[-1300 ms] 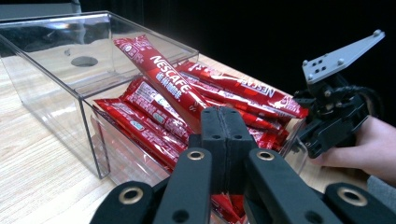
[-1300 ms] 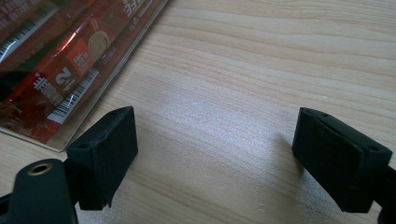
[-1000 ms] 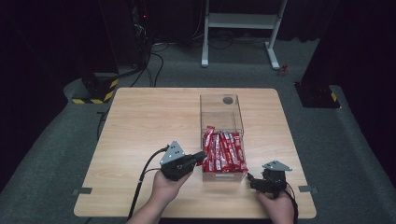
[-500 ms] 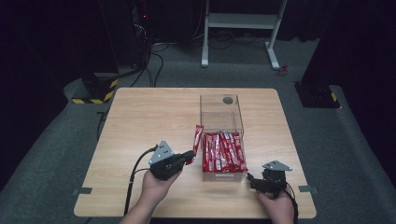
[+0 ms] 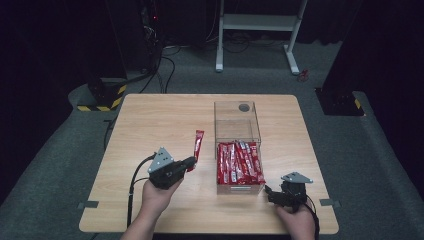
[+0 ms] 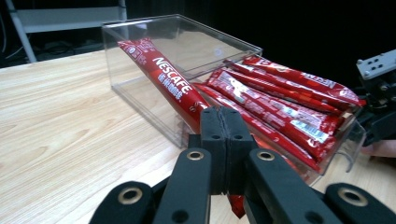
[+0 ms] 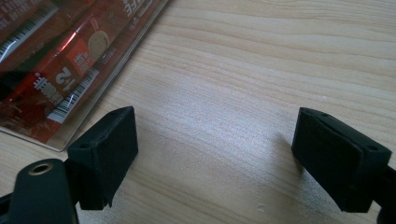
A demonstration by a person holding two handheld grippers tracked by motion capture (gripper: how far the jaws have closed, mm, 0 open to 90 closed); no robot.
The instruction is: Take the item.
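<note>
**Coffee stick held clear of its box**

Item: one red Nescafé stick sachet [image 5: 198,144], pinched at its near end by the left tongs [image 5: 189,162], whose jaws are pressed together on it. The sachet slants up and away from the jaws, above the bare counter [image 5: 150,120], just left of the clear plastic box [image 5: 237,125].

Container: the clear box stands at mid-counter; its near half holds a stack of matching red sachets [image 5: 239,162] lying lengthwise, some riding over the front rim.

Right tongs [image 5: 271,192]: jaws wide apart, nothing between them, low over the wood by the box's near right corner.
</note>
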